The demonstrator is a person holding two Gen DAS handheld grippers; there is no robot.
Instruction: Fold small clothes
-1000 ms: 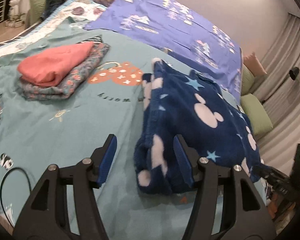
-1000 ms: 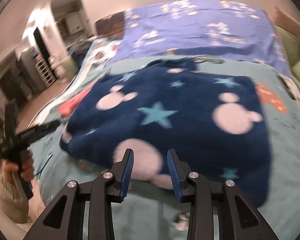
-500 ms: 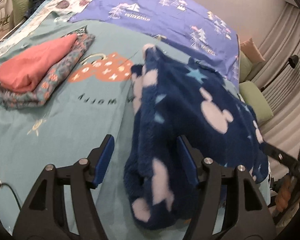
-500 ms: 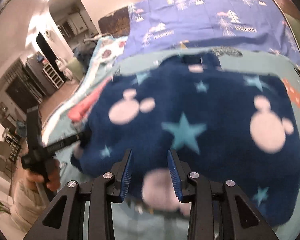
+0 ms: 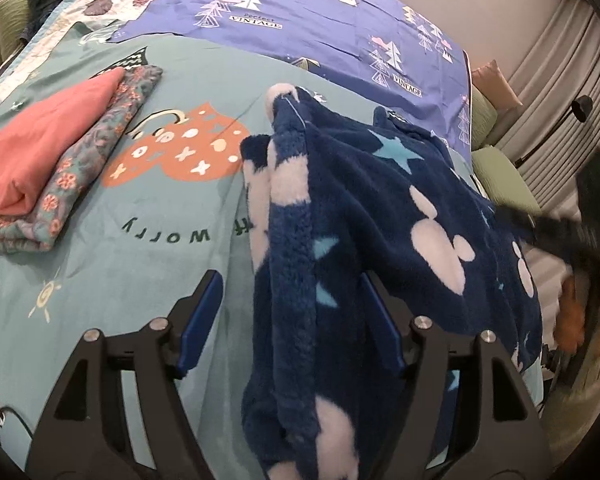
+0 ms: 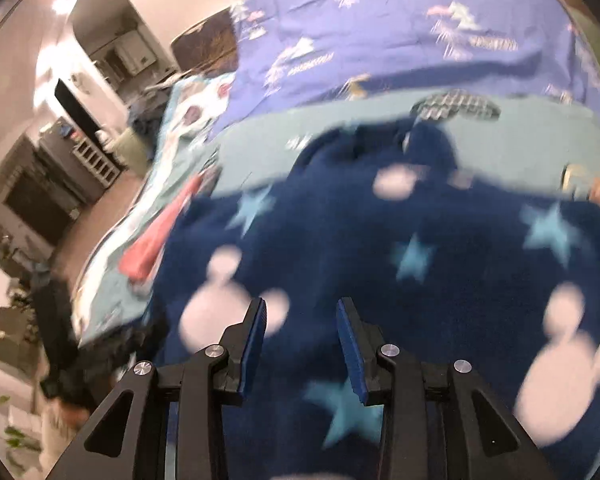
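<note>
A navy fleece garment [image 5: 380, 208] with pink mouse heads and blue stars lies on the teal bedspread [image 5: 140, 248]; its near edge is bunched into a ridge. My left gripper [image 5: 292, 320] is open, its jaws wide apart around that bunched edge without pinching it. In the right wrist view the same garment [image 6: 400, 248] fills the frame, blurred. My right gripper [image 6: 302, 340] is open, right over the fleece, with nothing between its jaws.
A folded stack, a coral piece [image 5: 40, 148] on a floral one [image 5: 96, 164], lies at the left of the bed. A purple sheet [image 5: 320, 20] covers the far side. The other gripper and hand [image 5: 580, 240] show at the right edge.
Both grippers have moved in closer over the fleece garment, which now sits larger in both views. The garment's near edge now reaches between the left jaws. Both grippers stay open.
</note>
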